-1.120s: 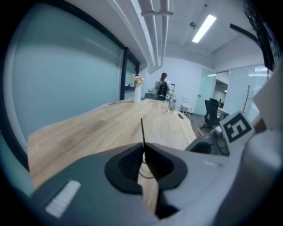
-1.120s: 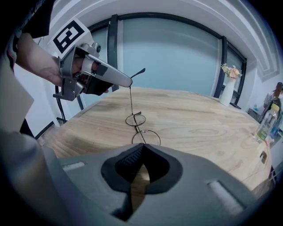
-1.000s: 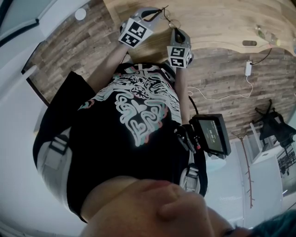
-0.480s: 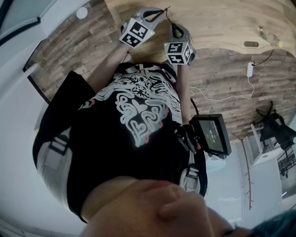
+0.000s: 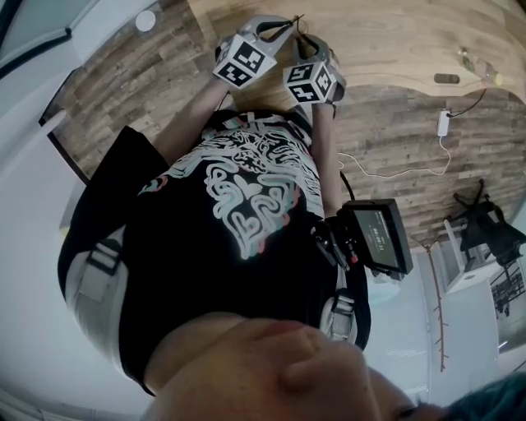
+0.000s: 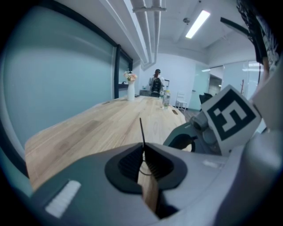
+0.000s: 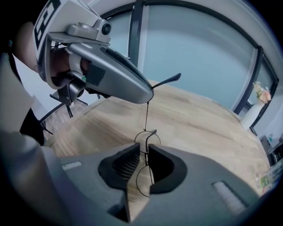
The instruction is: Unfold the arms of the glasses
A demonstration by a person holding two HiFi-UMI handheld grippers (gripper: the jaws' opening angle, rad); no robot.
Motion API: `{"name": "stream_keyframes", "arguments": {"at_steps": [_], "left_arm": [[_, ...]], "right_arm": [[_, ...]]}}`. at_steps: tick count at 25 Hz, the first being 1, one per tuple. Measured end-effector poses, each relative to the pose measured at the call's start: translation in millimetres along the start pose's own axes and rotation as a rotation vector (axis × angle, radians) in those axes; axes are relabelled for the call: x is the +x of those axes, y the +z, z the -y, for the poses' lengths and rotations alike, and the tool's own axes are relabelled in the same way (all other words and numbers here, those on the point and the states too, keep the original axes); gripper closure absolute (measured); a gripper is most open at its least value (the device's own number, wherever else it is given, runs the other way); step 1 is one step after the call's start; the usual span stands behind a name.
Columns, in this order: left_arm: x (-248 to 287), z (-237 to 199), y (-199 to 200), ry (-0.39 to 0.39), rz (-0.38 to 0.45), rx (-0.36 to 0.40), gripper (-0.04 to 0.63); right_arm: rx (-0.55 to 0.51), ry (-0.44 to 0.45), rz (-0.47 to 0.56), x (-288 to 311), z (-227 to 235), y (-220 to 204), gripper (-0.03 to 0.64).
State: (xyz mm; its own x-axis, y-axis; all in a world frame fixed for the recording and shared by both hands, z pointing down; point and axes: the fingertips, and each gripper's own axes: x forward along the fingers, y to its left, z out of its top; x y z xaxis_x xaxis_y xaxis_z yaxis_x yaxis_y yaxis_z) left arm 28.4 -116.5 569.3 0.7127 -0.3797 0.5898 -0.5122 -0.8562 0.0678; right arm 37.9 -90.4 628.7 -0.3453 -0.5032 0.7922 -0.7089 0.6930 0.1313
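The glasses (image 7: 146, 140) are thin black wire with round lenses, held in the air above the wooden table (image 7: 199, 119). My right gripper (image 7: 143, 161) is shut on the frame between the two lenses. My left gripper (image 7: 149, 93) comes in from above, shut on one arm, whose dark tip (image 7: 170, 79) sticks out past its jaws. In the left gripper view that arm (image 6: 142, 130) rises as a thin black line from the shut left gripper (image 6: 142, 160). In the head view both grippers (image 5: 275, 29) (image 5: 316, 51) meet over the table edge, the glasses (image 5: 297, 25) between them.
A vase of flowers (image 6: 130, 88), bottles (image 6: 166, 99) and a standing person (image 6: 155, 84) are at the table's far end. A small item (image 5: 445, 79) lies near the table edge. A cable and adapter (image 5: 443, 123) lie on the plank floor. A monitor (image 5: 378, 238) hangs at my waist.
My right gripper has moved up and left, closer to the left gripper, and its marker cube has turned. The left gripper has barely moved.
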Motion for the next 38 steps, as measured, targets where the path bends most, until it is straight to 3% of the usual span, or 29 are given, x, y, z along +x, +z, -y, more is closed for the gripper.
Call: {"name": "stream_keyframes", "arguments": {"at_steps": [5,13,16,17,23,38], "left_arm": [[-2.9,2.2,-3.2,0.001,-0.010,-0.001,0.594],[-3.0,6.5,-6.6,-0.012,-0.014,0.002,0.594],[-2.7,6.5,-5.4,-0.013,-0.015,0.005,0.594],[-2.5,6.2,-6.6,-0.014,-0.018,0.003,0.594],[-2.1,3.8,-8.6,-0.019,-0.022,0.012,0.594],[-5.1,-7.4,-8.4,0.004,-0.026,-0.006,0.595]], "right_arm": [[-0.047,-0.008,-0.023,5.9,-2.3,4.0,0.560],[-0.030,-0.008,-0.064,11.6,-1.3,-0.4,0.561],[-0.032,-0.002,-0.074,12.7,-1.2,0.7,0.572],[-0.037,-0.003,-0.078,12.9,-0.9,0.9,0.607],[-0.086,0.002,-0.084,14.0,-0.3,0.5,0.611],[-0.022,-0.023,0.161,-15.8,12.6,15.3,0.612]]}}
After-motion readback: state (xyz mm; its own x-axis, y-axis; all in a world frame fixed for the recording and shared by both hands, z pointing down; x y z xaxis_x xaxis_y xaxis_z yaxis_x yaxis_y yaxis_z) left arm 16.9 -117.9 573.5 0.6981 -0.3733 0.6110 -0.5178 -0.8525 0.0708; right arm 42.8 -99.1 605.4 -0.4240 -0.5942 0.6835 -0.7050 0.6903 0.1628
